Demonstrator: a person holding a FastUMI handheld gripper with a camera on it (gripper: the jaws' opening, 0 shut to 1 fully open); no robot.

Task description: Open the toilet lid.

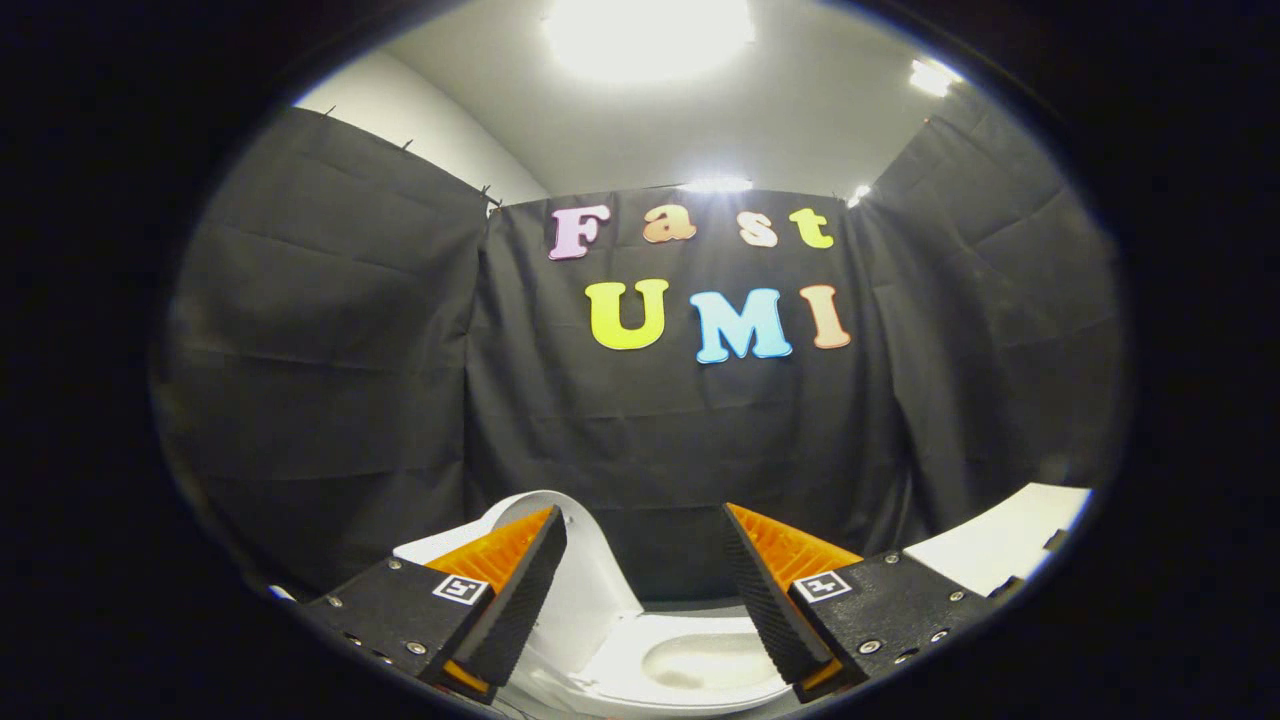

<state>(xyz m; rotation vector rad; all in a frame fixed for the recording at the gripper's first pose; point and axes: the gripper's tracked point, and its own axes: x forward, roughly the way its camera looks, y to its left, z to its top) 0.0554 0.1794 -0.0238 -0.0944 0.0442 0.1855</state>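
Booth: black cloth walls (640, 420) hang on three sides, creased, with a pale ceiling (800, 110) above and bright ceiling lights (648, 35) glaring at the top.

Toilet (690, 670): white, low down, just ahead of my tongs and partly between their fingers. The bowl opening shows, with the seat ring round it.

Toilet lid (590, 580): white, already raised, standing nearly upright at the left side of the bowl. Its rounded top edge rises behind my left finger, which hides part of it. I cannot tell whether that finger touches the lid or merely sits in front of it.

White surface (1000, 540): a flat pale slab beyond my right finger, against the right cloth wall; what it belongs to I cannot tell.

My tongs (645, 560): released, fingers (520, 600) spread wide apart with a broad gap between them, nothing grasped. The bowl and the back cloth show through the gap. Each finger carries a small square marker tag (460, 588) on its base.
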